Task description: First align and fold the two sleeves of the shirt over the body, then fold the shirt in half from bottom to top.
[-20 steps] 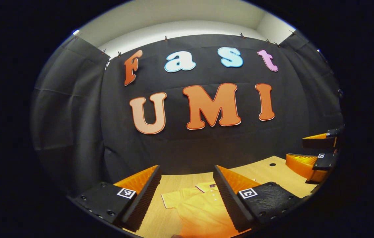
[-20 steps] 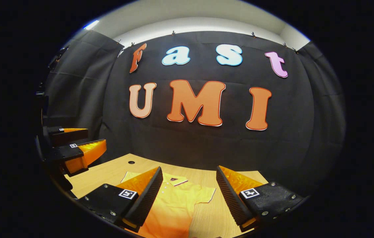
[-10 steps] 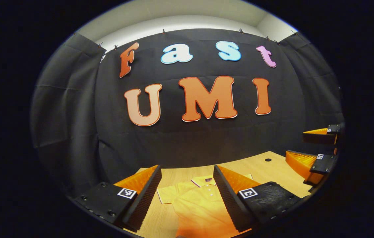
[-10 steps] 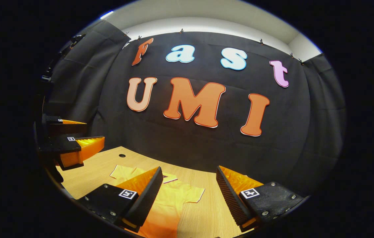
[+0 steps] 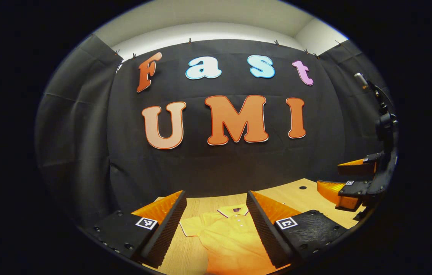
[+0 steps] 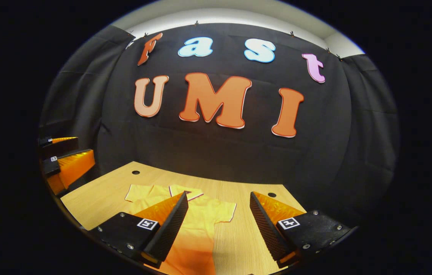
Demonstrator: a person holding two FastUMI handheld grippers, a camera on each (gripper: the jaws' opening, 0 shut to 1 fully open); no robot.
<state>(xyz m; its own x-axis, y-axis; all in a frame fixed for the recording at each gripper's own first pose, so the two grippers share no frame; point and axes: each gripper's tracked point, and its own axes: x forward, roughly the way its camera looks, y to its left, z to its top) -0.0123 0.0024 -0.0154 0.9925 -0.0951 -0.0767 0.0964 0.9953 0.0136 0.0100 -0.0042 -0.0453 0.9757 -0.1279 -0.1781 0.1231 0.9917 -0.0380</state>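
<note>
The yellow shirt [image 5: 225,235] lies flat on the wooden surface [image 6: 97,194], spread out with both short sleeves out to the sides, so no fold looks made yet; this reads as the approach before the first sleeve fold.

In the left gripper view, the left gripper [image 5: 216,225] hovers above the surface with its fingers spread wide and nothing between them. The shirt sits ahead of and below the gap between those fingers, its collar [image 5: 233,211] at the far end, away from the fingertips, and its hem running off under the near edge of the view. One sleeve [image 5: 189,227] lies just ahead of the left-hand finger, a likely first target for this gripper.

In the right gripper view, the right gripper [image 6: 219,223] also hangs clear of the cloth, fingers spread and empty. The shirt lies mostly ahead of its left-hand finger, which hides part of the chest; the other sleeve [image 6: 225,212] pokes out into the gap between the fingers.

The shirt's long axis runs from near the fingers away towards the booth wall, collar far, hem near. That suits the task: sleeves can be drawn inward across the body, then the near hem carried forward to the collar.
</note>
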